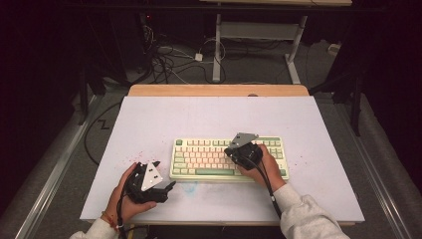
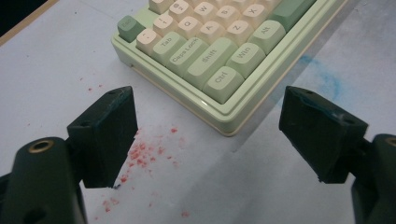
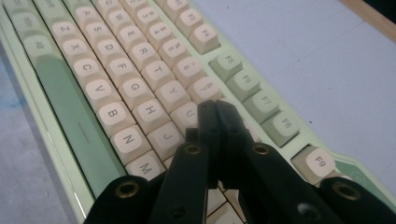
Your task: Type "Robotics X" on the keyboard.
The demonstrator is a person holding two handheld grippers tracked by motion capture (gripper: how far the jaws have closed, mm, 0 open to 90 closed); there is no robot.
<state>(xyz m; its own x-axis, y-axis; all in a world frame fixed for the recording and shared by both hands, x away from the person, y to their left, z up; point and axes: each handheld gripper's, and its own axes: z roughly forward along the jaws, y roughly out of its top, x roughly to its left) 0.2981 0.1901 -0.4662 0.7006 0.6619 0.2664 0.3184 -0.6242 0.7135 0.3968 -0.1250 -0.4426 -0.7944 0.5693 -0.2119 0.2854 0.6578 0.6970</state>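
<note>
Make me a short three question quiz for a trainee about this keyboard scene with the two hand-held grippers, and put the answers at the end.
1. True or false: the right hand-held gripper has its jaws open wide above the keyboard.
2. Which row of keys do the tips of the right hand-held gripper lie over in the right gripper view? A) the spacebar row B) the row with Y and U C) the F-key row
3. Fill in: in the left gripper view, the left hand-held gripper points at the keyboard corner that carries the ____ key.

Key
1. False: the jaws are shut together with nothing between them.
2. B
3. Ctrl
</note>
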